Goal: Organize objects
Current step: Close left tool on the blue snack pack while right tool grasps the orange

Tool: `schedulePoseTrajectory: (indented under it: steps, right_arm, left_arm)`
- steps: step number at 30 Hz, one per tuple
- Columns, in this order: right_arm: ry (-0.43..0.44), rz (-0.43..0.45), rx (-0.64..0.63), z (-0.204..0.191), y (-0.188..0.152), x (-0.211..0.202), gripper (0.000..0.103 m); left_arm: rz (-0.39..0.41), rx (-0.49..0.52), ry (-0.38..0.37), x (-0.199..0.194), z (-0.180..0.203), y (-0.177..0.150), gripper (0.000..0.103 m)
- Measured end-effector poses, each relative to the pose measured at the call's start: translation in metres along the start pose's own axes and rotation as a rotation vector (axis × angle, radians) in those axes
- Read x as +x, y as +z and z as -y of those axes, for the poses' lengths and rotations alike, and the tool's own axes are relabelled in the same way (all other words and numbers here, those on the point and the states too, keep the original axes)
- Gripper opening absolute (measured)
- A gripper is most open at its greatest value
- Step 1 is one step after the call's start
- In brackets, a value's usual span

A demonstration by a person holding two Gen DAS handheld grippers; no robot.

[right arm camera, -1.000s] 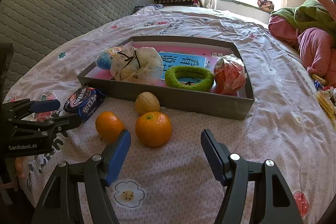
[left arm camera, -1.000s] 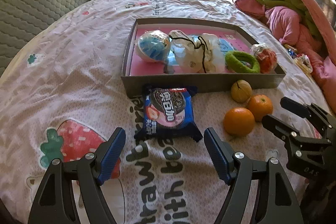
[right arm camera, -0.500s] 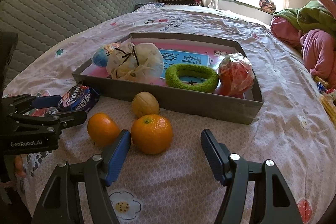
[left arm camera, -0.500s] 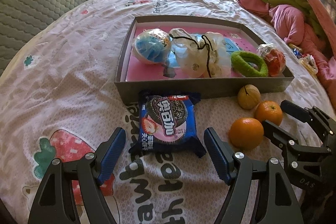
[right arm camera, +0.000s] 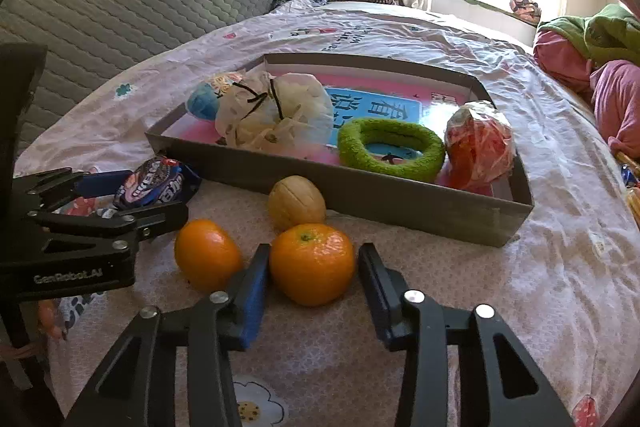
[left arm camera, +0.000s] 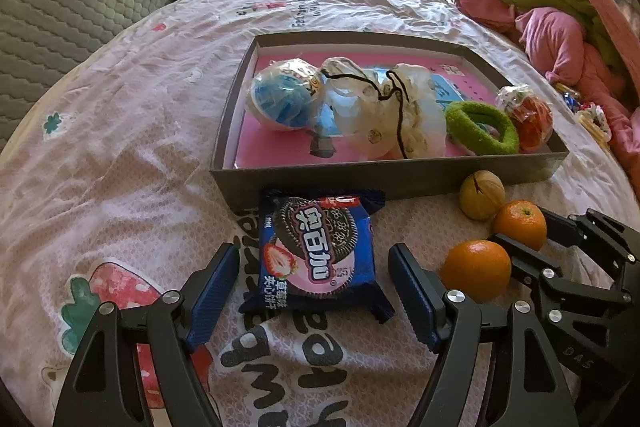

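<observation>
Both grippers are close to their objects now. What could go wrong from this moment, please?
The right gripper flanks the round orange; uneven closing could roll it into the tan walnut. The left gripper straddles the blue crinkly cookie packet, which may slip or crumple on the soft bedsheet.

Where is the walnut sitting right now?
The walnut lies on the bedspread against the grey tray's near wall, outside it, just behind the orange framed by the right gripper in the right wrist view.
</observation>
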State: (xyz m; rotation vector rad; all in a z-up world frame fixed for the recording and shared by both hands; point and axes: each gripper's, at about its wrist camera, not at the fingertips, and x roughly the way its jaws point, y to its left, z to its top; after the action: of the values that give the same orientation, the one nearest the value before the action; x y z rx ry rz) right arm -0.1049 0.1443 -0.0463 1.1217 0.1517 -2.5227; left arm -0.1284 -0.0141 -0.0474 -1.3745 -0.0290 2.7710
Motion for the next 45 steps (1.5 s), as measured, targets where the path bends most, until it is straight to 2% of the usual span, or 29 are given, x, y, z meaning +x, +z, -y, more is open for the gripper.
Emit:
schedulePoseTrajectory:
  steps: [14,20,24,34,45]
  right_arm:
    - [0.016,0.007,0.012,0.002,0.000,-0.001,0.040]
    - [0.016,0.006,0.012,0.000,0.000,-0.001,0.040]
    - [0.017,0.006,0.014,0.000,0.000,-0.001,0.040]
    - [0.016,0.013,0.016,0.002,-0.001,-0.002,0.040]
    - [0.020,0.049,0.028,0.006,-0.003,-0.012,0.040]
  left_arm:
    - [0.000,-0.009,0.002,0.005,-0.001,0.003,0.078]
    - [0.006,-0.013,-0.012,0.006,-0.003,0.003,0.072]
    - [0.008,-0.010,-0.031,0.006,-0.002,0.002,0.060]
    - [0.024,-0.013,-0.049,0.004,-0.003,0.002,0.055]
    - [0.099,0.028,-0.057,-0.019,0.003,0.002,0.055]
